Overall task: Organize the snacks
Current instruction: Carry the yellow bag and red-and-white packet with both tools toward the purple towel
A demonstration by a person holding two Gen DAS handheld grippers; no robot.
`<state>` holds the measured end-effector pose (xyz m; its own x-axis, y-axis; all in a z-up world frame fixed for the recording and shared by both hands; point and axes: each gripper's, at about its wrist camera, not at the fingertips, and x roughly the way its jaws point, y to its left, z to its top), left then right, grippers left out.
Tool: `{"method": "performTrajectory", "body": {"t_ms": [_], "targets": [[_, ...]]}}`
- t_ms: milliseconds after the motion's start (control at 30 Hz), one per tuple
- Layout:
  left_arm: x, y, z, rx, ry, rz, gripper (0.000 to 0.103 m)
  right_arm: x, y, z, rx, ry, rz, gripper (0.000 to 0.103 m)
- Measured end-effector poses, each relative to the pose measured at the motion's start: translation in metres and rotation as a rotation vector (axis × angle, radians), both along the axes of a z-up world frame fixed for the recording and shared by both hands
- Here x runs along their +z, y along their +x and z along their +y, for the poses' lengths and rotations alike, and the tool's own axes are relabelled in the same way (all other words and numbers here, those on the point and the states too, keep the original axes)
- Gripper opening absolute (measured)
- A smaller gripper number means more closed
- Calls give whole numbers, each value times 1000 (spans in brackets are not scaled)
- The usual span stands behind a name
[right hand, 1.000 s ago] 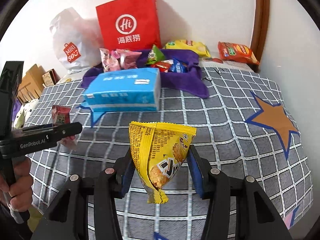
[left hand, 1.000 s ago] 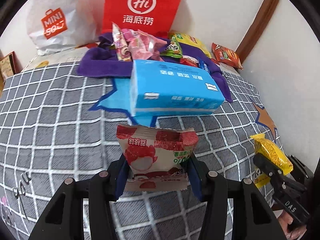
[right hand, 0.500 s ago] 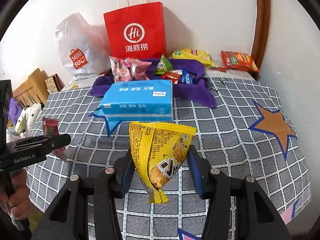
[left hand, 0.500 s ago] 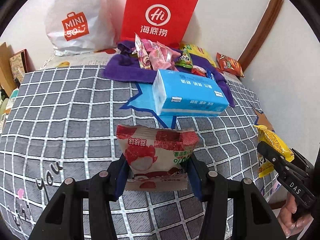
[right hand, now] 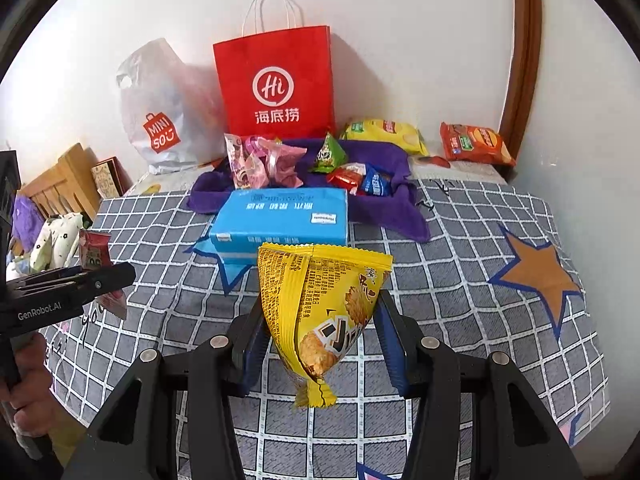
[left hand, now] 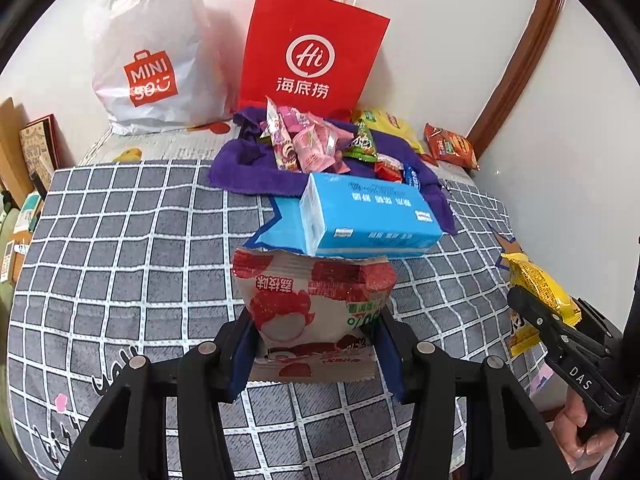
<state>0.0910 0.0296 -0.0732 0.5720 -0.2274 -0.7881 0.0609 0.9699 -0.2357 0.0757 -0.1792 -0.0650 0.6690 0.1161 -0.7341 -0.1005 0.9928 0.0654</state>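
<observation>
My left gripper (left hand: 314, 344) is shut on a red-and-white snack pack (left hand: 312, 304), held upright above the grey checked cloth (left hand: 120, 248). My right gripper (right hand: 316, 332) is shut on a yellow snack bag (right hand: 320, 308), also lifted off the cloth. Each wrist view catches the other gripper at its edge: the yellow bag (left hand: 536, 292) at the right, the red pack (right hand: 94, 248) at the left. Further back, a purple towel (right hand: 392, 196) holds several snacks, pink packs (right hand: 264, 160) among them.
A blue tissue box (right hand: 280, 220) lies in front of the towel. A red paper bag (right hand: 276, 84) and a white plastic bag (right hand: 160, 120) stand against the wall. A yellow chip bag (right hand: 384, 132) and an orange pack (right hand: 474, 144) lie behind. A wall runs on the right.
Both grippers have risen and drawn back with their snacks still held; the tissue box and towel pile now look smaller and farther away, and more of the bags and wall shows.
</observation>
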Motion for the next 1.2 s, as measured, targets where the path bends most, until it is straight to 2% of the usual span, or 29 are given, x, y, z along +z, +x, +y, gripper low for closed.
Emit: {"method": "performTrajectory", "body": {"t_ms": [1200], "targets": [[32,50,-4,-25,-4,-36,50,24,51,-4,0,-11,-44,50]]}}
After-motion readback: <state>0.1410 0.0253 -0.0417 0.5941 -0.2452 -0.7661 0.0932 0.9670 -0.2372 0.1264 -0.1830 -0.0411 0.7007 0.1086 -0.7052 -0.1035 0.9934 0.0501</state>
